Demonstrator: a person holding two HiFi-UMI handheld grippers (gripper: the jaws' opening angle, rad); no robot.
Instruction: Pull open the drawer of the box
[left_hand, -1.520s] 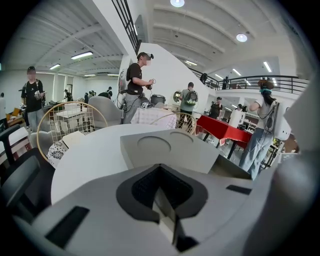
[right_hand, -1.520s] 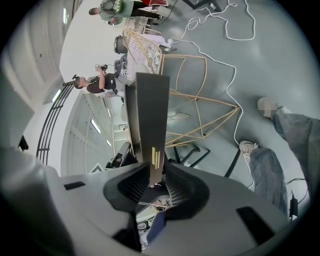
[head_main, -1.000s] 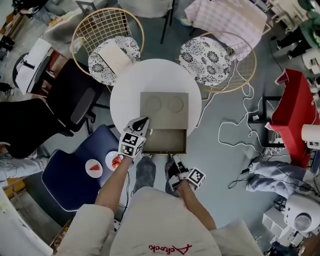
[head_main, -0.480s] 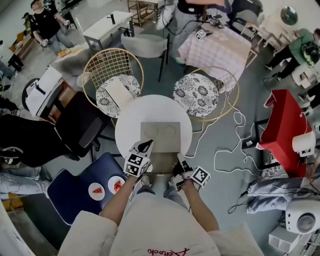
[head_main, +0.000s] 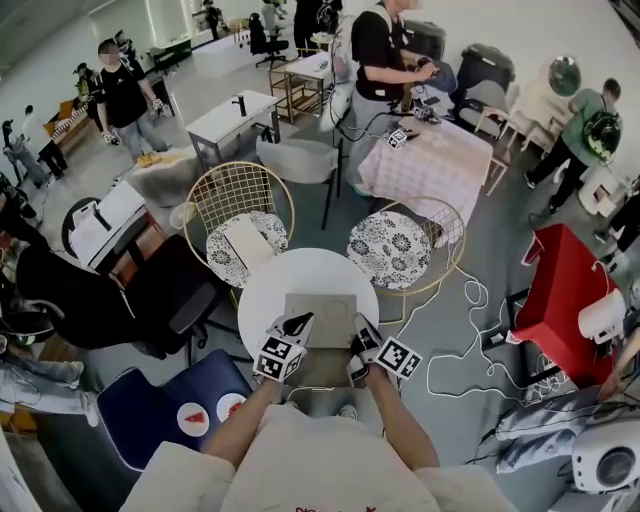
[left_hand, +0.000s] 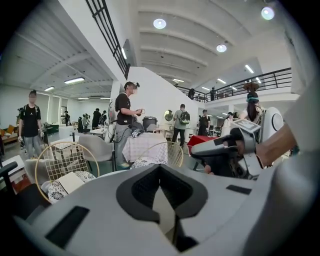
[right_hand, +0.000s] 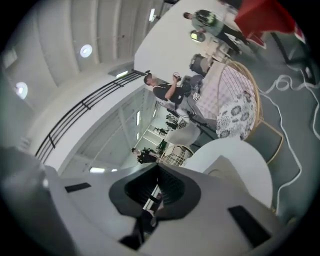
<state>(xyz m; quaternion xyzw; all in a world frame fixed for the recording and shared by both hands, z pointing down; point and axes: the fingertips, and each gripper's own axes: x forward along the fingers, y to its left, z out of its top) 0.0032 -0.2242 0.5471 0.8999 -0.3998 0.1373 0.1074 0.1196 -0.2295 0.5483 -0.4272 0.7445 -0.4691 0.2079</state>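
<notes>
Nearest us, the left gripper (head_main: 297, 324) and right gripper (head_main: 361, 330) hang level, one on either side of the drawer (head_main: 322, 367). The drawer seems to stand pulled out of the box (head_main: 320, 306) toward us. Both pairs of fingers are closed together with nothing between them. We cannot tell whether either touches the box. The box sits on the near half of a round white table (head_main: 262, 292). Beyond it stand two wire chairs (head_main: 392, 248) with patterned cushions, then people at other tables.
</notes>
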